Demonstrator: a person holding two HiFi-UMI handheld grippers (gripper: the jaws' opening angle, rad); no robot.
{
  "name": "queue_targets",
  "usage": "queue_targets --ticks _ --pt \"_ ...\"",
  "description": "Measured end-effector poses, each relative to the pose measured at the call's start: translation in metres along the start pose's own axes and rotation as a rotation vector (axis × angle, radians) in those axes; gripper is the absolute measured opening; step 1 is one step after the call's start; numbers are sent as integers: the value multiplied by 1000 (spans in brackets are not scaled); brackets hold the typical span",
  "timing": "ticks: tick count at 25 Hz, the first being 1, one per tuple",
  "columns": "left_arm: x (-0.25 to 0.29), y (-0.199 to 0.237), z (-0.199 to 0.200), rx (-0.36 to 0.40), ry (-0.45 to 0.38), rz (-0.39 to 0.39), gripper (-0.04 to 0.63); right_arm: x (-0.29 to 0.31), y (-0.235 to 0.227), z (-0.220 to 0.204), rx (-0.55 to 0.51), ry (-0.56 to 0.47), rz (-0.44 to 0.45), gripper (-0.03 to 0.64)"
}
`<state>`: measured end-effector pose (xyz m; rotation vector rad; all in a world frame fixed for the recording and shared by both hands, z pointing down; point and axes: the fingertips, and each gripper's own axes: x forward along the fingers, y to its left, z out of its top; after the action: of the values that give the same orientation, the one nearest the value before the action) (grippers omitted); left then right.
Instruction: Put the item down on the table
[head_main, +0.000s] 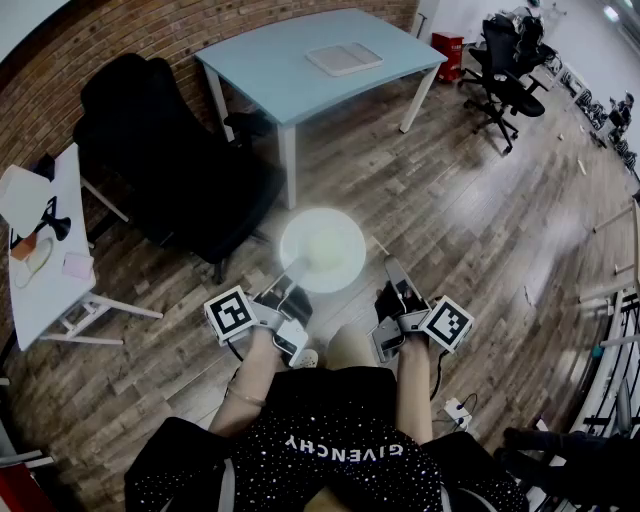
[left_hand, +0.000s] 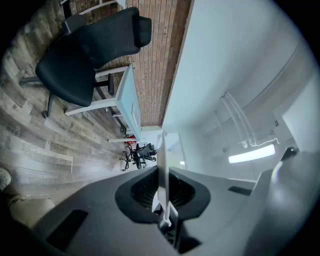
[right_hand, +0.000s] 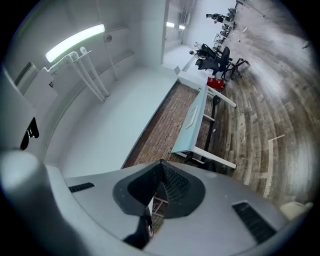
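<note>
Where the head view looks steeply down, a grey-brown wood plank floor (head_main: 480, 200) fills most of the room, with a red brick wall (head_main: 150, 30) along its far edge and, in the two gripper views, a pale plaster wall above the brick. A light blue table (head_main: 290, 70) on white legs stands near that wall, with a flat white tray (head_main: 344, 58) lying on its top. Just beside the table, a black office chair (head_main: 170, 160) stands on the planks. A white side table (head_main: 50, 270) at the left edge carries small clutter too small to name. More black office chairs (head_main: 510, 60) and a red box (head_main: 449, 50) sit at the far right.

The round white plate (head_main: 322, 250), blurred, hangs over the floor in front of the person, well apart from the blue table. The left gripper (head_main: 290, 290) is clamped on its near rim; in the left gripper view the plate (left_hand: 162, 160) shows edge-on as a thin white blade between the jaws. The right gripper (head_main: 393, 268) sits just beside the plate, its jaws closed together with nothing between them.
</note>
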<state>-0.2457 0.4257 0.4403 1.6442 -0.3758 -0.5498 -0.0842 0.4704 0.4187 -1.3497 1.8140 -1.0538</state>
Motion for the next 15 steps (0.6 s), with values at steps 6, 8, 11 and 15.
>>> queue_targets --ticks 6,8,11,15 --pt "23 8 6 -2 -10 12 30 14 -7 24 2 -13 22 14" --pt "38 10 13 -1 -14 10 31 27 -13 35 8 -11 38 14" --pt "66 15 27 4 -34 8 31 53 -29 55 17 6 43 15" --pt "111 20 49 29 -59 11 31 91 -50 92 11 27 36 14"
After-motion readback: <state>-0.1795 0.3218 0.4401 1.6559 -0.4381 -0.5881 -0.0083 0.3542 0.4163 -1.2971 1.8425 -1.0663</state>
